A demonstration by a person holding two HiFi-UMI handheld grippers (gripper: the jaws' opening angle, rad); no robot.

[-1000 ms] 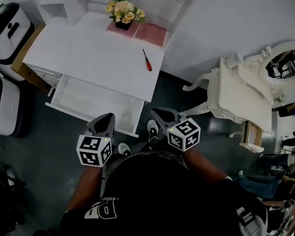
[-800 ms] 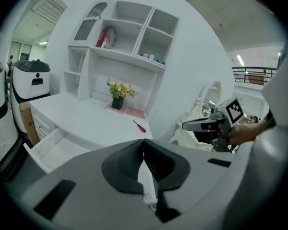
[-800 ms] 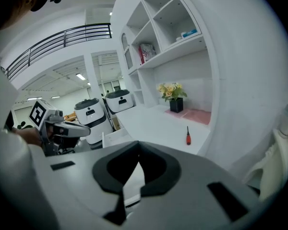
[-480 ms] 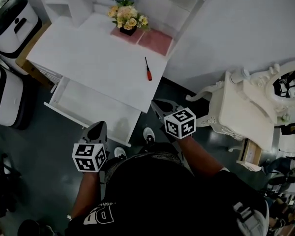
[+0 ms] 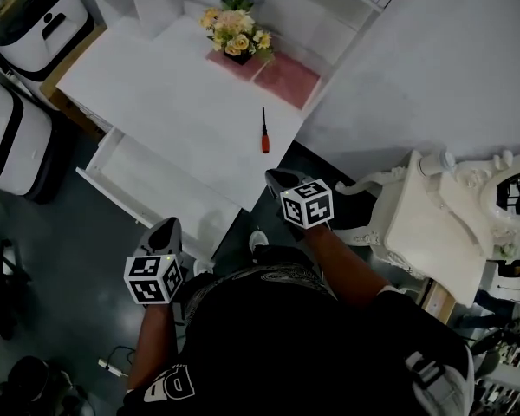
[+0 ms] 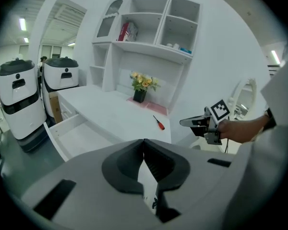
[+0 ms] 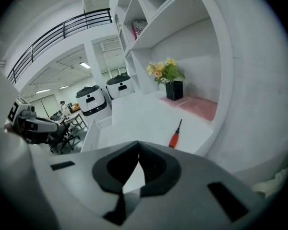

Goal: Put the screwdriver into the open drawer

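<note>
The screwdriver [image 5: 264,133] lies flat on the white table [image 5: 156,85], close to its right edge and just in front of the pink mat [image 5: 286,81], with the red handle turned toward the front edge. The open drawer [image 5: 113,199] is pulled out below the front edge, toward the left front corner, well apart from the screwdriver. Nothing is held yet: the right tool [image 5: 273,177] is pressed together and empty, off the front right corner, and the left tool [image 5: 166,229] is likewise pressed together and empty, in front of the drawer.

The main risk is judged to lie in the approach. If the right tool is brought down unopened, the screwdriver is likely to be struck rather than pinched, and a round handle so near the right edge could be rolled off the table. A pinch taken on the thin shaft instead of the handle could be lost on the way across. The white wall beside that edge leaves little room, so the tool could be knocked off line. A release made short of the drawer's rim would send the screwdriver to the floor.
</note>
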